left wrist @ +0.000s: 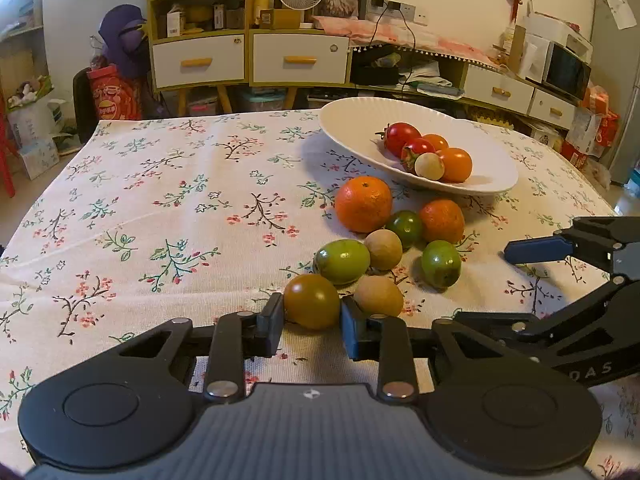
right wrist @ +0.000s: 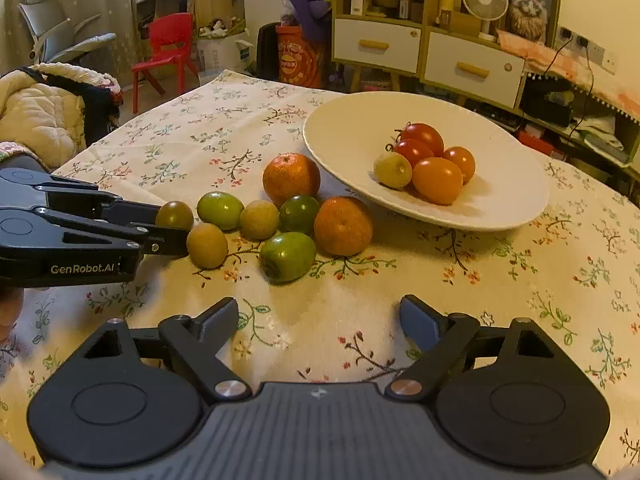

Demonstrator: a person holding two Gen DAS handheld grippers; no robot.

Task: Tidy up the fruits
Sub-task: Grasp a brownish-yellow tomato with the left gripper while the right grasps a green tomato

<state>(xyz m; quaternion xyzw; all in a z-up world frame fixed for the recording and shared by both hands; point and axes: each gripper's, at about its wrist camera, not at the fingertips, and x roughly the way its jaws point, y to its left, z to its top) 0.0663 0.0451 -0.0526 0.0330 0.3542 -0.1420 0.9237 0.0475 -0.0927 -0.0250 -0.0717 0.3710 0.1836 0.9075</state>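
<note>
Olive-brown tomato (left wrist: 311, 301) sits clamped between left gripper (left wrist: 312, 322) jaws; right gripper (right wrist: 319, 318) jaws apart.

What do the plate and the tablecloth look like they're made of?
Plate: probably glazed ceramic, though melamine can't be ruled out. It is white and smooth with a soft sheen, and faint ribbing runs along the rim.
Tablecloth: woven fabric, likely cotton or a blend. It is matte with a fine ribbed weave, a printed floral pattern and soft creases.

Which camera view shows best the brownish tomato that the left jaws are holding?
The left wrist view: the brownish tomato sits large and central between the left gripper jaws. The right wrist view shows it small, from the side, partly covered by that gripper.
</note>
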